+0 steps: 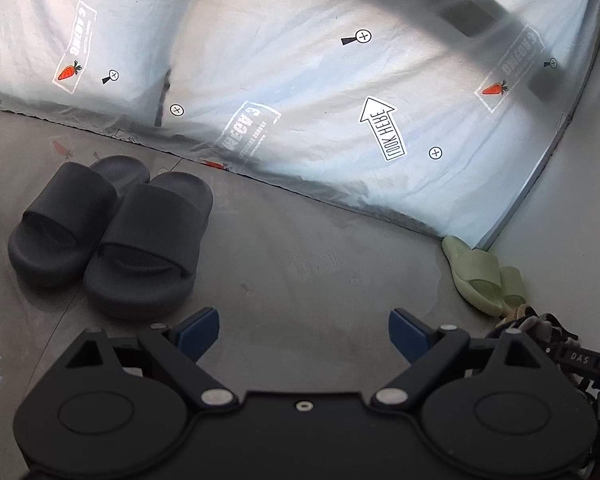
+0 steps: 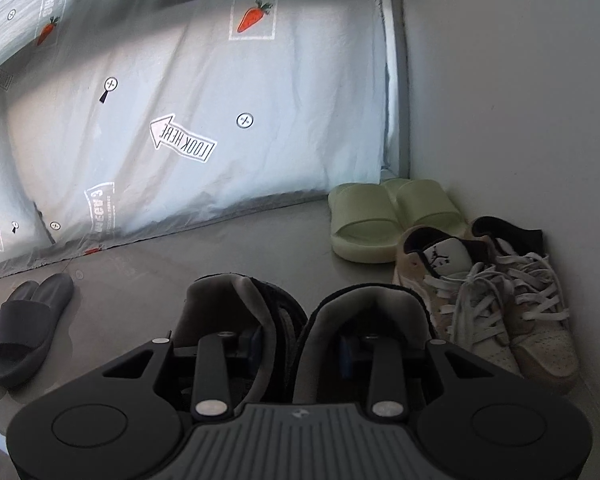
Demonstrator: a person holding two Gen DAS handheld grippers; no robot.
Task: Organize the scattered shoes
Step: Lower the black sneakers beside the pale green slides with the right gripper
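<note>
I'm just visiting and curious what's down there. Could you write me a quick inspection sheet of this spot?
Surface: grey floor, faintly reflective.
Job's things: black slides paired; green slides and white sneakers paired beside the wall; dark shoes side by side.
Clutter: nothing seen.
Grippers: left gripper open, holding nothing; right gripper has one finger inside each dark shoe, grip unclear.
Cables: nothing seen.
Surroundings: printed bedsheet hanging to the floor.

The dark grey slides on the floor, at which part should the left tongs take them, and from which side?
Take the dark grey slides by their touching inner walls at the heel end, coming from above with the open left tongs. They stand side by side, heels toward the tongs, so one grip probably lifts both.
</note>
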